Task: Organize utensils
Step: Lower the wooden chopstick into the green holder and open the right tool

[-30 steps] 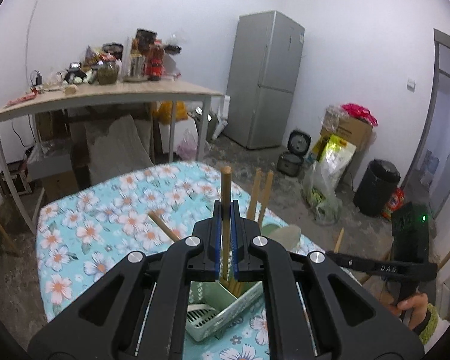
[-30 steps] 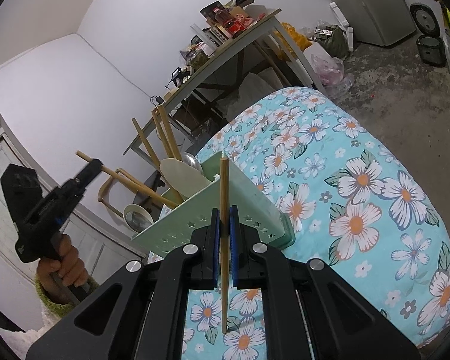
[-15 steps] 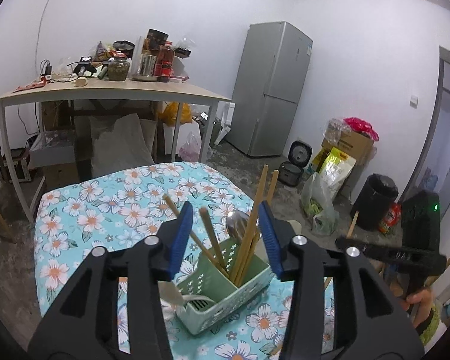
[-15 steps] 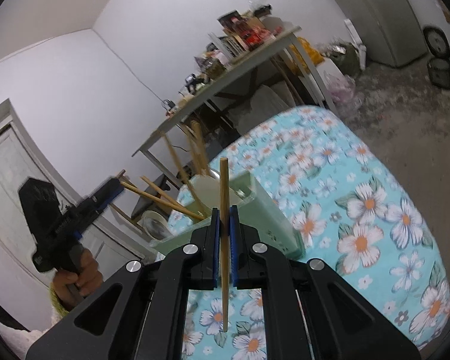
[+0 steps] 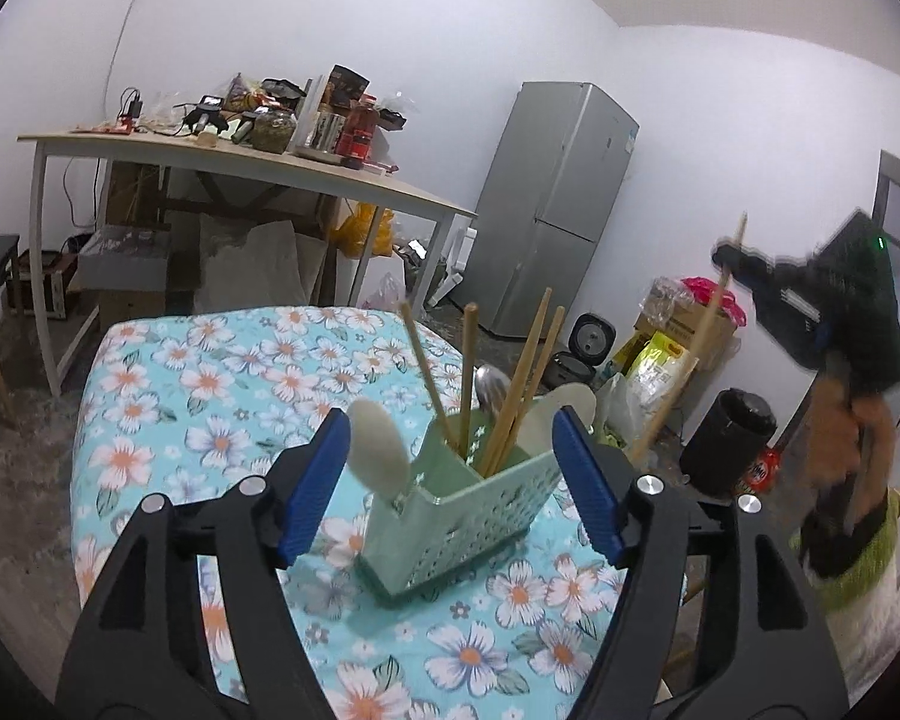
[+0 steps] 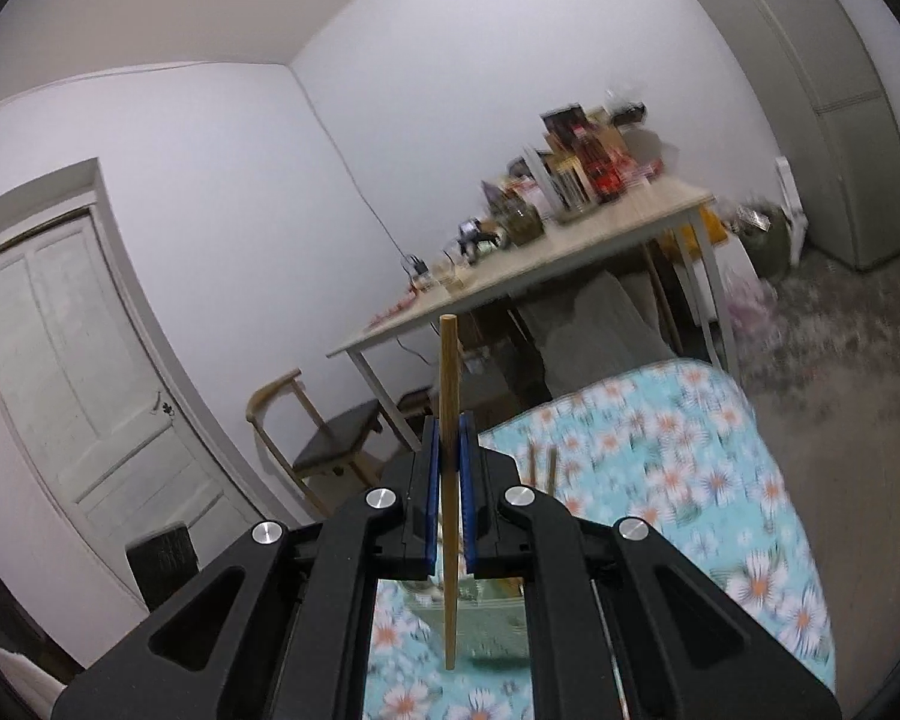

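Observation:
A pale green utensil caddy (image 5: 468, 522) stands on the floral tablecloth (image 5: 210, 396). It holds several wooden chopsticks (image 5: 513, 384), a metal spoon (image 5: 491, 387) and white rice paddles (image 5: 381, 450). My left gripper (image 5: 450, 474) is open and empty, with its jaws spread on either side of the caddy, just short of it. My right gripper (image 6: 448, 468) is shut on a single wooden chopstick (image 6: 449, 420), held raised and upright; it also shows in the left wrist view (image 5: 699, 336), off to the right of the caddy. The caddy's top is blurred below the right gripper's fingers (image 6: 486, 612).
A wooden side table (image 5: 240, 165) cluttered with jars and bottles stands behind. A grey fridge (image 5: 552, 210), a rice cooker (image 5: 591, 339), bags and a black bin (image 5: 729, 444) are at the right. A chair (image 6: 324, 444) and a white door (image 6: 72, 372) lie to the left.
My left gripper let go of its chopstick into the caddy, opened wide and drew back. My right gripper rose and tilted up, with its chopstick still held.

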